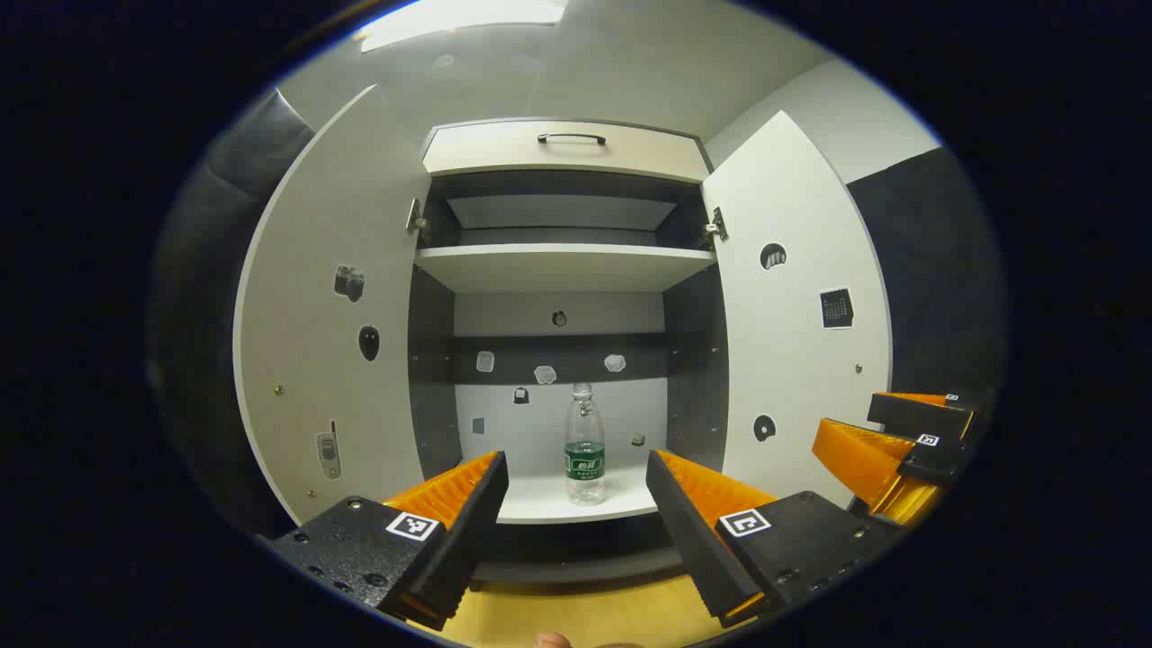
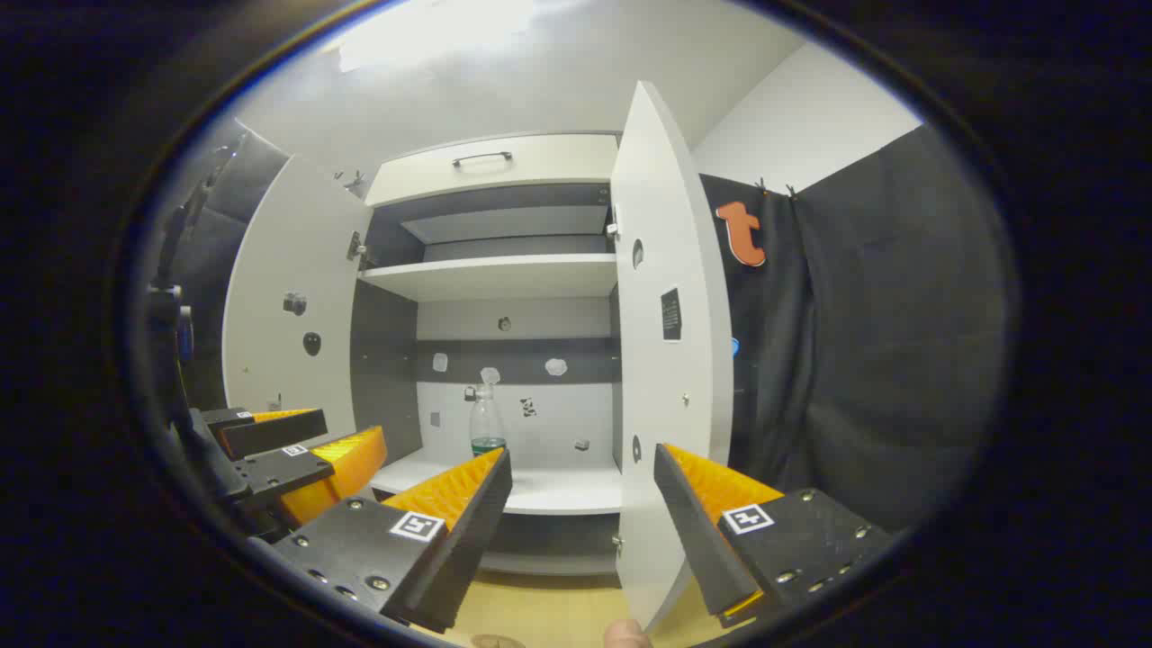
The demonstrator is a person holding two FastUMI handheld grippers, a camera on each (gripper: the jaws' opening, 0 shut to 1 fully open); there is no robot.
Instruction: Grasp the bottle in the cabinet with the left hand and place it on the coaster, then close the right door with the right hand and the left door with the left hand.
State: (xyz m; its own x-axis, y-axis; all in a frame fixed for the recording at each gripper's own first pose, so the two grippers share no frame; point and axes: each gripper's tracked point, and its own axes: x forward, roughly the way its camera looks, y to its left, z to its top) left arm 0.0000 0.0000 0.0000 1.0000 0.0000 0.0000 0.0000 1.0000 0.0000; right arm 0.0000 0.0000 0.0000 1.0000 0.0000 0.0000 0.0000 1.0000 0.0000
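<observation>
In the left gripper view I have the left gripper [image 1: 576,504] spread wide, with nothing between its fingers. Straight ahead of it, past the gap between the fingertips, stands the cabinet [image 1: 562,270] with both doors swung open. On its lower shelf [image 1: 531,504] the bottle [image 1: 584,445] stands upright and alone, clear plastic with a green label, well beyond my fingertips and just about centred between them. The upper shelf [image 1: 562,261] above it carries nothing I can make out. Small stickers dot the back wall. The left door [image 1: 333,315] hangs open off to the left of my fingers, the right door [image 1: 792,315] to their right. Further right, low down, I see the right gripper [image 1: 900,441] hovering beside that door.

In the right gripper view the right gripper [image 2: 580,504] is likewise wide apart and holds nothing. The right door [image 2: 670,360] stands edge-on just ahead, its lower edge falling between my two fingers, apart from both. The bottle [image 2: 486,423] shows deeper in, ahead and left, partly hidden behind my left finger, on the same lower shelf [image 2: 558,490]. The left gripper [image 2: 297,450] sits off to the left, with the left door [image 2: 288,306] open behind it. Pale wooden surface [image 2: 558,612] lies under my fingers
</observation>
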